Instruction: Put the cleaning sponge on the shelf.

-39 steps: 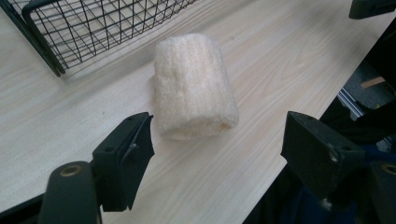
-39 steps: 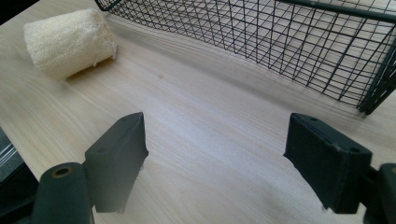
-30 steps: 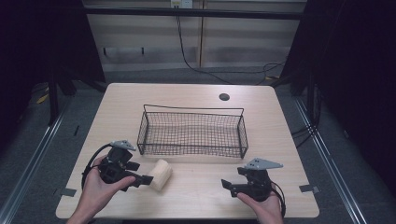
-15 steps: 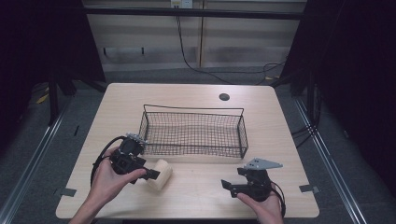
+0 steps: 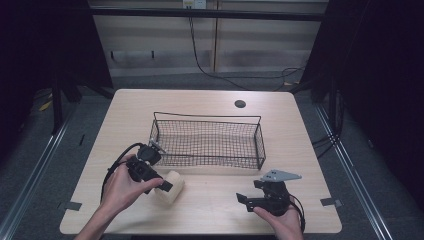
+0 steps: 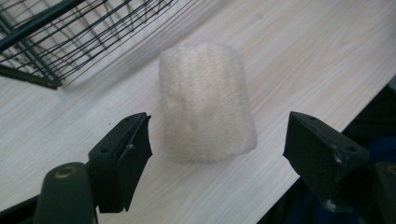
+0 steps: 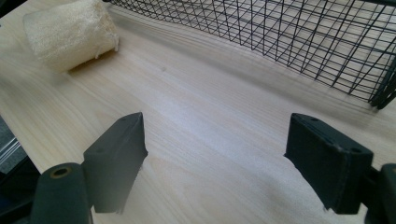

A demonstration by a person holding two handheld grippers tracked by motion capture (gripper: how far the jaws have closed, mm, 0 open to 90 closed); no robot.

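Early stage: the loofah (image 6: 205, 102) lies on the tabletop (image 5: 210, 205) just outside the empty basket (image 5: 207, 142). The left gripper (image 6: 217, 140), jaws wide, straddles it without grasping. The right gripper (image 7: 233, 154) rests apart, open and empty. Grasping and transfer remain.

High view: fixed above the near edge of the desk (image 5: 210, 102), facing forward and down, far enough off to take in the whole top plus floor and wall beyond. Left gripper view: riding on the left tool (image 5: 161, 184), looking along its two black jaws, very close over the pale roll (image 6: 205, 102), a corner of the wire basket (image 6: 56, 32) at upper left. Right gripper view: riding low on the right tool (image 5: 243, 198), looking across the wood toward the basket's long side (slightly blurred, perhaps from motion). Shared by all three: roll and basket.
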